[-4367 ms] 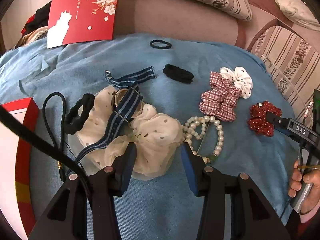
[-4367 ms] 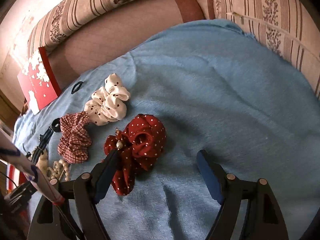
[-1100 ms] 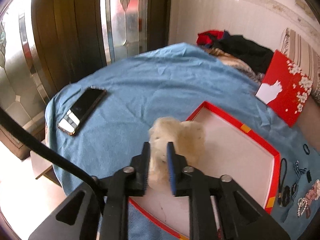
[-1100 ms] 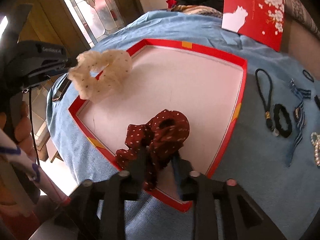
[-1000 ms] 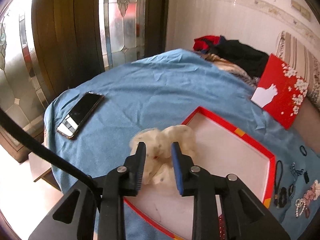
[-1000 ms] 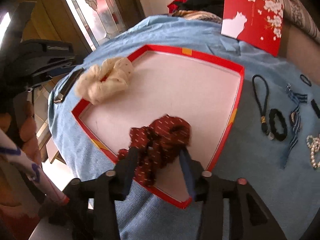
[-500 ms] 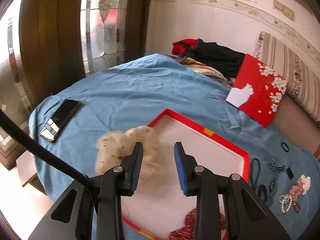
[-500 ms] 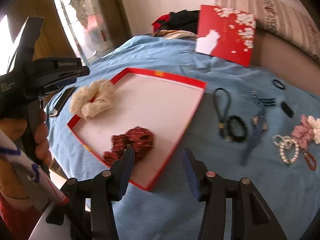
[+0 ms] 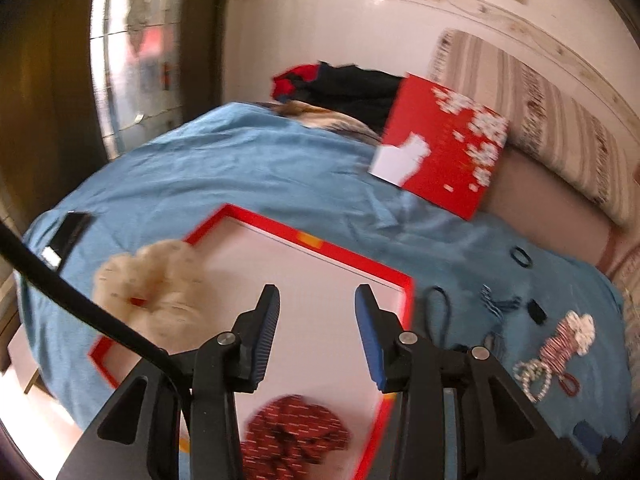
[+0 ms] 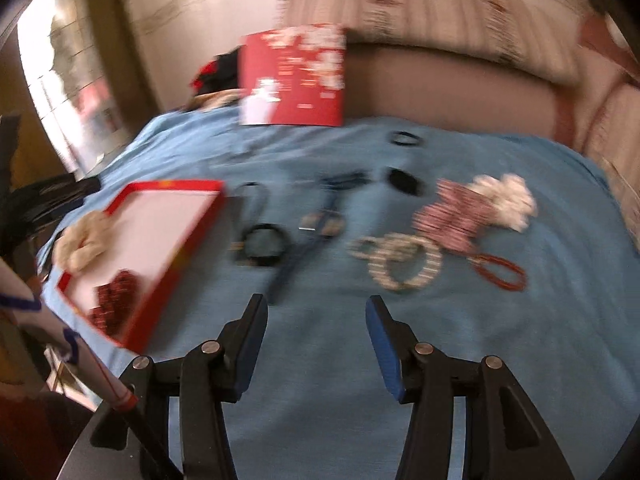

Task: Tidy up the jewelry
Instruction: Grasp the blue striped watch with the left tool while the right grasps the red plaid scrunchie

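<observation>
A red-rimmed tray [image 9: 320, 242] [image 10: 172, 186] with a white floor lies on the blue cloth. A cream scrunchie [image 9: 160, 292] [image 10: 86, 242] rests over its far-left corner. A red dotted scrunchie [image 9: 296, 436] [image 10: 116, 300] lies inside near the front rim. My left gripper [image 9: 317, 294] hovers above the tray, its jaws opening with nothing between them. My right gripper [image 10: 316, 302] is open and empty over bare cloth. Ahead of it, blurred, lie pearl bracelets [image 10: 400, 260], a checked scrunchie [image 10: 452, 216], a white dotted scrunchie [image 10: 508, 196], a red bead loop [image 10: 500, 272] and a black hair tie [image 10: 264, 244].
A red card with white blossoms [image 9: 444, 160] [image 10: 296, 80] leans on the sofa back. A phone [image 9: 66, 236] lies at the cloth's left edge. Dark clothes [image 9: 340, 80] are heaped behind. A striped strap [image 10: 320, 224] and small black ties [image 10: 404, 138] lie mid-cloth.
Both grippers let go of their scrunchies, which now lie in the tray. The left jaws widened and drew back. The right gripper swung right, from the tray to the loose items.
</observation>
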`<state>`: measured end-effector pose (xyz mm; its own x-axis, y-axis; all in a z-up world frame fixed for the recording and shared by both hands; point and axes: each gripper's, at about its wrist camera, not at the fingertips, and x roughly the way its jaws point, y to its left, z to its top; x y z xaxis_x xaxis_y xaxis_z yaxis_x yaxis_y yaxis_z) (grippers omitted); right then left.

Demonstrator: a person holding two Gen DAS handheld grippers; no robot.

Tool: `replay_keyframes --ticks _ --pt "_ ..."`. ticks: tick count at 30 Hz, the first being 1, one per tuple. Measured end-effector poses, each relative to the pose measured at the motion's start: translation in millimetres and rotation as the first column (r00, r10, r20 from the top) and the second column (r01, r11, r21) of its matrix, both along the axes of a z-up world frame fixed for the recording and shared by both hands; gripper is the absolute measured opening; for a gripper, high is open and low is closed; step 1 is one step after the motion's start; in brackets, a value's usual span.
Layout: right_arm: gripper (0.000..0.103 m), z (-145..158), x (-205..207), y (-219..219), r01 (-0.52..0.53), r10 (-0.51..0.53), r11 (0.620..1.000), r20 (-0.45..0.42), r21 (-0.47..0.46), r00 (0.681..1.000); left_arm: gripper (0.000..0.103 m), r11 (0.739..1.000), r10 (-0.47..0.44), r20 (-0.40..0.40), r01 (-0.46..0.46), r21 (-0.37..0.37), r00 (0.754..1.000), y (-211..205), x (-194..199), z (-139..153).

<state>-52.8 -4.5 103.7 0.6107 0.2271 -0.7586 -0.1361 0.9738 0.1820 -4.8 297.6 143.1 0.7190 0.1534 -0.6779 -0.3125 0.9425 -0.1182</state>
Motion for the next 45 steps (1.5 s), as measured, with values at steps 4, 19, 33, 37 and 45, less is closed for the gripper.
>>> replay_keyframes --ticks 4,19,33,37,45 --pt "0.055 -13.0 6.9 -54.0 0.107 -0.106 0.994 -0.030 0.029 0.994 0.038 0.997 -0.073 -0.032 0.072 -0.018 0.997 -27.6 12.6 -11.1" --pt "0.055 -43.7 56.0 -155.9 0.275 -0.272 0.954 -0.045 0.116 0.961 0.033 0.919 -0.389 -0.149 0.374 -0.122 0.909 -119.7 64.9 -59.3" --pt "0.063 -91.1 139.4 -139.6 0.209 -0.177 0.951 -0.153 0.227 0.972 0.033 0.890 -0.412 -0.149 0.362 -0.279 0.899 -105.2 97.2 -76.8" --pt "0.058 -94.6 145.5 -138.2 0.198 -0.165 0.950 -0.150 0.242 0.975 0.033 0.865 -0.464 -0.140 0.413 -0.286 0.875 -125.3 104.6 -81.4" --pt "0.046 -96.8 150.2 -139.6 0.201 -0.165 0.946 -0.156 0.256 0.974 0.034 0.836 -0.497 -0.148 0.427 -0.343 0.855 -156.5 145.5 -101.1"
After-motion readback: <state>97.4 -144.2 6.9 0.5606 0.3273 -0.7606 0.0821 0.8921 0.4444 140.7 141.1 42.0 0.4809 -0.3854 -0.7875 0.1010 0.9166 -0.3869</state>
